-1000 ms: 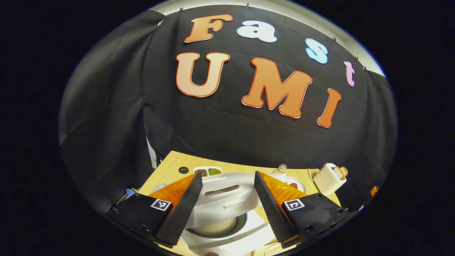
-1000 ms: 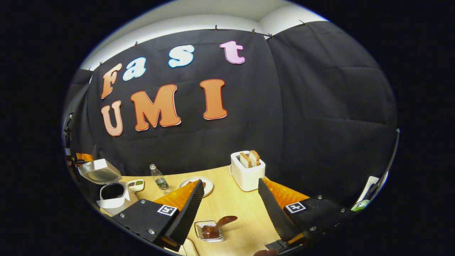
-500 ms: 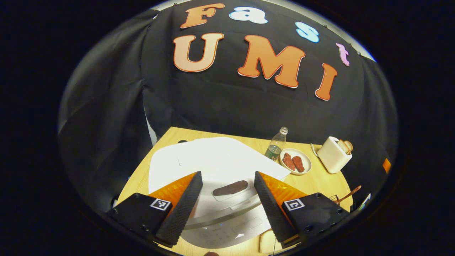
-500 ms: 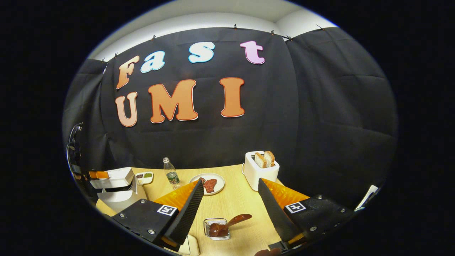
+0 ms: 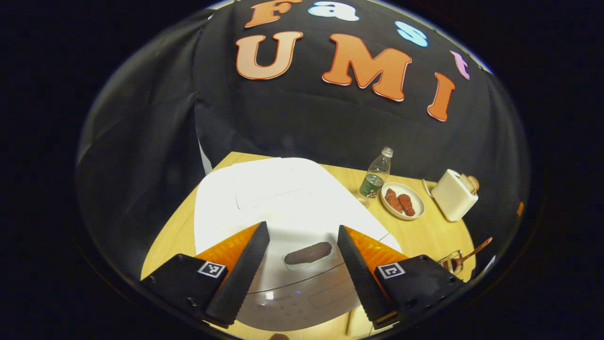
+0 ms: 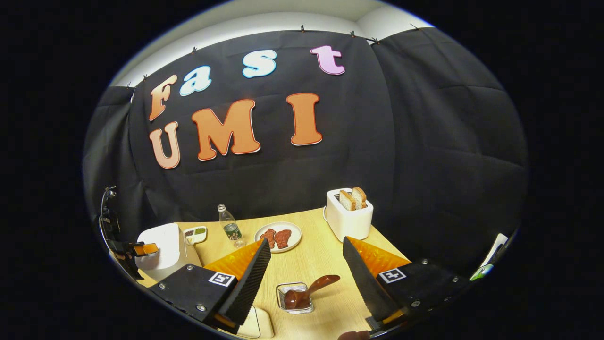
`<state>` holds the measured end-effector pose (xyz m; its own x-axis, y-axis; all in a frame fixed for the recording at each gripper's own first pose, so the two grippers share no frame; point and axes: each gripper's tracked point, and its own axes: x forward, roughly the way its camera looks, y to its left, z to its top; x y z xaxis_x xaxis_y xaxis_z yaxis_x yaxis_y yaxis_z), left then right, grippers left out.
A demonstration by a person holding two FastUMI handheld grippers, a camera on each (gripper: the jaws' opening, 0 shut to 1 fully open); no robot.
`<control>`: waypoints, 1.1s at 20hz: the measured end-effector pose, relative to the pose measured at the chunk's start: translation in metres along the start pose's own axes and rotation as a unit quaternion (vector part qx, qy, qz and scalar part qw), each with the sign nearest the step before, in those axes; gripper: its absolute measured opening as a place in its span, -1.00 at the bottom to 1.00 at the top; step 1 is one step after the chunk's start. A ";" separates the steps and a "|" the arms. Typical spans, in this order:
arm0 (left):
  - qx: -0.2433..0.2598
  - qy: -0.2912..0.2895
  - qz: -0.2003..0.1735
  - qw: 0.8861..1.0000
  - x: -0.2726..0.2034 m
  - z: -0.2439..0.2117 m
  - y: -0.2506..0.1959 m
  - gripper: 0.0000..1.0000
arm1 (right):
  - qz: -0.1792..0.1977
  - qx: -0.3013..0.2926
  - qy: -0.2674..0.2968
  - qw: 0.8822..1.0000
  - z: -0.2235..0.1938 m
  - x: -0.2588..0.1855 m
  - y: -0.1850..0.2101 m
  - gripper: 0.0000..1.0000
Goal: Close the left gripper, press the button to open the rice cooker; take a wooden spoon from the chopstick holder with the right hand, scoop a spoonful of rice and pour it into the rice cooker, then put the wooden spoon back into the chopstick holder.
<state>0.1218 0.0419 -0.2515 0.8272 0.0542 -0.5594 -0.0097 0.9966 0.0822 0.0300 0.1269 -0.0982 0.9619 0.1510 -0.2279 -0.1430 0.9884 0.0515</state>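
The rice cooker [image 5: 283, 208] sits with its lid down, and the left gripper [image 5: 302, 274] hangs just above its front, fingers spread either side of the dark button [image 5: 308, 253], probably placed for a press once they come together. To the right of the rice cooker on the worktop [image 6: 321, 255] stands the chopstick holder [image 6: 295, 298] with the wooden spoon [image 6: 309, 292] leaning in it, handle up for an easy grab. The right gripper [image 6: 306, 278] waits above it, fingers apart and holding nothing. Farther beyond the rice cooker stand a bottle [image 5: 375, 177], a plate [image 5: 402, 204] and a toaster [image 6: 348, 215]; I cannot make out where the rice is.
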 end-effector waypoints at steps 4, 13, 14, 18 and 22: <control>-0.003 -0.002 -0.010 1.000 0.003 0.009 -0.006 1.00 | 0.006 -0.001 0.005 1.000 -0.005 0.000 0.004 0.89; -0.019 -0.032 -0.008 0.999 -0.032 0.044 0.011 0.98 | 0.018 -0.008 -0.022 1.000 0.020 -0.008 0.008 0.89; -0.020 -0.049 -0.006 0.999 -0.043 0.058 0.014 0.99 | 0.018 -0.008 -0.026 0.999 0.024 -0.008 0.009 0.89; -0.038 -0.132 -0.008 0.991 -0.098 0.121 0.031 0.99 | 0.019 -0.017 -0.050 0.998 0.047 -0.013 0.009 0.89; -0.024 -0.208 0.012 0.978 -0.160 0.175 0.055 0.99 | 0.022 -0.028 -0.079 0.996 0.075 -0.018 0.013 0.89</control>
<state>0.0877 0.0769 -0.0130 0.9834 0.0565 -0.1725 -0.0492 0.9977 0.0466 0.0280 0.1359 -0.0205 0.9783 0.1949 -0.0700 -0.1952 0.9808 0.0023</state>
